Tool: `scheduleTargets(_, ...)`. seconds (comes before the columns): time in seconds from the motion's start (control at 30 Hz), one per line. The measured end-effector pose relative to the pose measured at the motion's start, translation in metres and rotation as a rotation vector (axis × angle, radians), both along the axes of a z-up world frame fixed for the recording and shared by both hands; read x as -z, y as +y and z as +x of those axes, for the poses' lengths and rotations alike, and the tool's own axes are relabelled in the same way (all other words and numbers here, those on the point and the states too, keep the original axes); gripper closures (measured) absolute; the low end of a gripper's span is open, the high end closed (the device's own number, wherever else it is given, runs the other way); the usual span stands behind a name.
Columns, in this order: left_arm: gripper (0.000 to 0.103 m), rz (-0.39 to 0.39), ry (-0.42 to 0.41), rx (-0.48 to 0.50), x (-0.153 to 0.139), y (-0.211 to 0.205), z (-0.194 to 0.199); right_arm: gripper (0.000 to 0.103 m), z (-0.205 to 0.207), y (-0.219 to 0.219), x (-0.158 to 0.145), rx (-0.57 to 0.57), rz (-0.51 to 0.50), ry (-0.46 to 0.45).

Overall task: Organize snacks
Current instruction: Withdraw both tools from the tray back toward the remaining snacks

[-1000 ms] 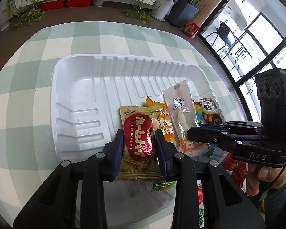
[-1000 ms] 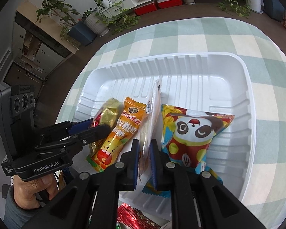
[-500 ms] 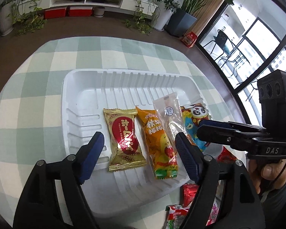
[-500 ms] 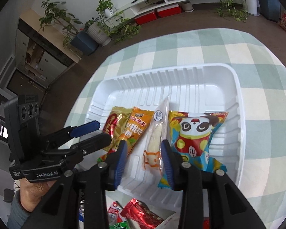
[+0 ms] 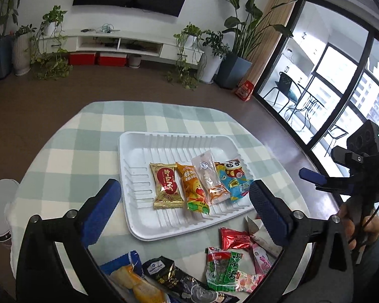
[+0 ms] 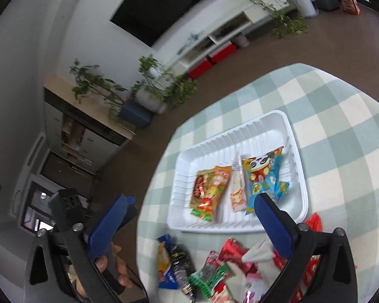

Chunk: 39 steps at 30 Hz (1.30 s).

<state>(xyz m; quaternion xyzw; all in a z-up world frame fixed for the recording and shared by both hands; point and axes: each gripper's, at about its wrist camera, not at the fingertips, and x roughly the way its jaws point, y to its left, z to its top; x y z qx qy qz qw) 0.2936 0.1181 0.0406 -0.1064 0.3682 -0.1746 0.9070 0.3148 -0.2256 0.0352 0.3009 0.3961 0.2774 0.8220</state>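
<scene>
A white tray (image 5: 139, 156) on the checked table holds a row of snacks: a gold-and-red pie packet (image 5: 166, 186), an orange packet (image 5: 193, 192), a clear packet (image 5: 209, 176) and a blue panda packet (image 5: 233, 179). My left gripper (image 5: 184, 186) hovers above the tray's near edge, jaws opening wide, nothing between them. At the right side my right gripper (image 5: 315, 179) is also lifted. In the right wrist view the right gripper (image 6: 193, 199) has its jaws opening, empty, above the tray (image 6: 265, 131). Loose snacks lie in front, among them a red packet (image 5: 233, 238) and a green packet (image 5: 224, 267).
A black packet (image 5: 169, 272) and a blue-and-yellow packet (image 5: 131, 277) lie at the table's near edge. A person's hand (image 5: 351, 227) grips the right tool. A white round object (image 5: 0, 209) sits beyond the table's left edge. Plants and a low cabinet stand far back.
Both grippers let go: the left released the gold-and-red packet, the right the clear packet. Both opened wide and pulled back and up from the tray, bringing the loose pile into view.
</scene>
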Motion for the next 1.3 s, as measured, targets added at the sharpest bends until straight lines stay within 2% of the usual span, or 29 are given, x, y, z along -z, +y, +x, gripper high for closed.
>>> scheduleTargets(0.07,0.000,0.014,-0.028,-0.010,-0.003,0.005,-0.024,0.000,-0.023,-0.006,-0.007,0.006,0.024,-0.067)
scheduleTargets(0.13,0.000,-0.005,-0.024,-0.009,-0.001,0.011,-0.046,0.000,-0.050,-0.015,-0.008,0.006,0.071,-0.115)
scheduleTargets(0.23,0.000,-0.027,0.005,-0.022,0.008,0.014,-0.076,0.000,-0.085,-0.026,0.001,0.005,0.130,-0.138)
scheduleTargets(0.33,0.000,-0.089,0.049,-0.067,0.026,0.022,-0.105,0.000,-0.117,-0.034,0.014,0.013,0.123,-0.141)
scheduleTargets(0.4,0.000,-0.170,0.064,-0.080,0.040,0.029,-0.123,0.000,-0.136,-0.042,0.026,0.018,0.131,-0.123)
scheduleTargets(0.43,0.000,-0.182,0.071,-0.089,0.045,0.030,-0.131,0.000,-0.144,-0.047,0.035,0.031,0.149,-0.095)
scheduleTargets(0.53,0.000,-0.184,0.087,-0.121,0.058,0.032,-0.157,0.000,-0.164,-0.063,0.057,0.078,0.212,-0.031)
scheduleTargets(0.7,0.000,-0.185,0.128,-0.139,0.076,0.031,-0.184,0.000,-0.185,-0.074,0.086,0.105,0.210,0.075)
scheduleTargets(0.87,0.000,-0.173,0.157,-0.140,0.089,0.024,-0.193,0.008,-0.192,-0.067,0.108,0.096,0.214,0.160)
scheduleTargets(1.0,0.000,-0.165,0.174,-0.142,0.093,0.021,-0.189,0.012,-0.194,-0.058,0.116,0.067,0.213,0.178)
scheduleTargets(1.07,0.000,-0.164,0.177,-0.146,0.092,0.022,-0.185,0.018,-0.194,-0.055,0.119,0.058,0.207,0.184)
scheduleTargets(1.3,0.000,-0.112,0.216,-0.169,0.096,0.025,-0.155,0.023,-0.196,-0.051,0.119,0.050,0.169,0.174)
